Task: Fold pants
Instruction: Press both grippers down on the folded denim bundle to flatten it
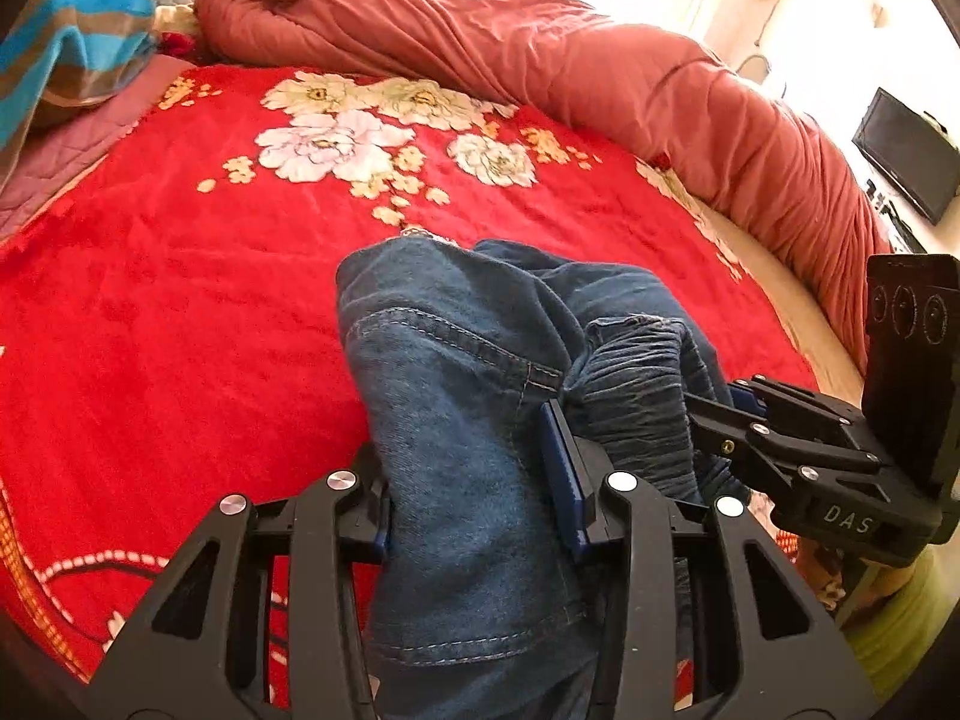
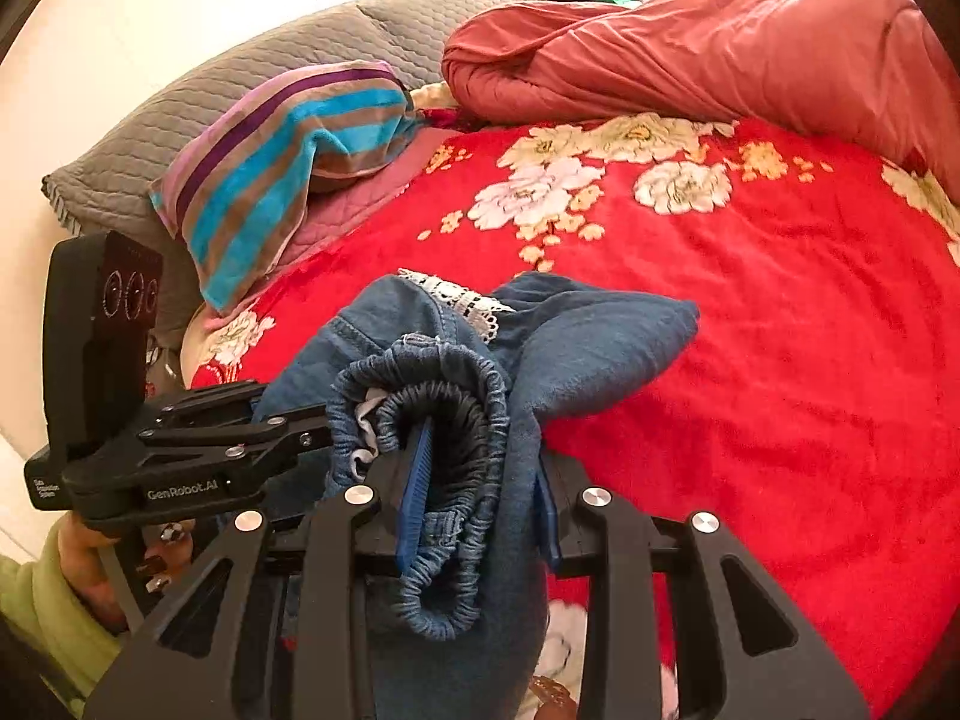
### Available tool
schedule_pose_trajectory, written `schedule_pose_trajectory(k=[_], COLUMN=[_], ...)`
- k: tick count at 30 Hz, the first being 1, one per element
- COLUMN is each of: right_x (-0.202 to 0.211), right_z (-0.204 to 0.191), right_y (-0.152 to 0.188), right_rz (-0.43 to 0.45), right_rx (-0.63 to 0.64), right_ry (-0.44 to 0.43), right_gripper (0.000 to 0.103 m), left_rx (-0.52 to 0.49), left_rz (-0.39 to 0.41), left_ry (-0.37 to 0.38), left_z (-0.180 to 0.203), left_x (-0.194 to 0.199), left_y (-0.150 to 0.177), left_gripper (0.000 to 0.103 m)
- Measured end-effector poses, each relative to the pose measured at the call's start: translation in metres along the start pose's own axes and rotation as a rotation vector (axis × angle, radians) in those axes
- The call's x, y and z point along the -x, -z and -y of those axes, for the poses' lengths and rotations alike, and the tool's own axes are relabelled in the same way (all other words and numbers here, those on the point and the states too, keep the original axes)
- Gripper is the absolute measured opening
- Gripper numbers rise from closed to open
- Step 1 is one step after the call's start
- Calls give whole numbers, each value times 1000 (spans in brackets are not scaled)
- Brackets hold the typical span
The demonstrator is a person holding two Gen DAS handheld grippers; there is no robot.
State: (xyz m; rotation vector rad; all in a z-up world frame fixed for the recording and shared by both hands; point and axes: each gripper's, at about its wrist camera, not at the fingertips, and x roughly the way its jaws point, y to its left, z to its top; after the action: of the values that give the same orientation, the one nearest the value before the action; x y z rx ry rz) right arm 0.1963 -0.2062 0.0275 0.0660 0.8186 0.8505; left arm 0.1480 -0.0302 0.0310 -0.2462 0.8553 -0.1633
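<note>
Pants (image 1: 468,372) of blue denim hang bunched between my two claws, above a red blanket (image 1: 180,312) printed with pale flowers. My left claw (image 1: 474,480) is clamped on a thick fold of the denim: the cloth fills the gap between its blue pads and spills down over the black frame toward the camera. Just to its right, my right claw (image 1: 714,414) bites the gathered elastic waistband (image 1: 636,384), its fingers coming in from the side.

From the right wrist, the same grip shows closer. My right claw (image 2: 480,480) is closed on the waistband (image 2: 444,420), whose ruffled edge loops round the left pad, with a soft blue flap of the pants (image 2: 600,330) draped over the right pad. A strip of white lace (image 2: 462,297) peeks out at the top of the bundle. My left claw (image 2: 282,426) reaches in from the left and disappears into the denim beside the waistband. Below it my left hand (image 2: 84,564) wraps the handle, with a light green sleeve (image 2: 36,600) at the wrist.

The far end of the pants rests crumpled on the blanket, near the flower print. Beyond, a rust-coloured quilt (image 1: 540,48) lies rolled along the far edge of the bed. A striped towel (image 2: 288,162) in turquoise, brown and purple lies over a grey quilted pillow (image 2: 198,108) at the head. A dark screen (image 1: 906,150) stands by the bright wall on the right.
</note>
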Motion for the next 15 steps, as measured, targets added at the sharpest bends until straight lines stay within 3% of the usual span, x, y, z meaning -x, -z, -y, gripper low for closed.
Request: schedule_pose_trajectory(k=[15], right_x=[-20], right_z=[11], right_y=[-29], right_rz=[26], right_rx=[38], right_ry=[58], right_gripper=[29], left_rx=[-66], left_rz=[41], left_ry=[-64], left_z=[-2], left_x=[-12], left_y=[-38], left_gripper=[32])
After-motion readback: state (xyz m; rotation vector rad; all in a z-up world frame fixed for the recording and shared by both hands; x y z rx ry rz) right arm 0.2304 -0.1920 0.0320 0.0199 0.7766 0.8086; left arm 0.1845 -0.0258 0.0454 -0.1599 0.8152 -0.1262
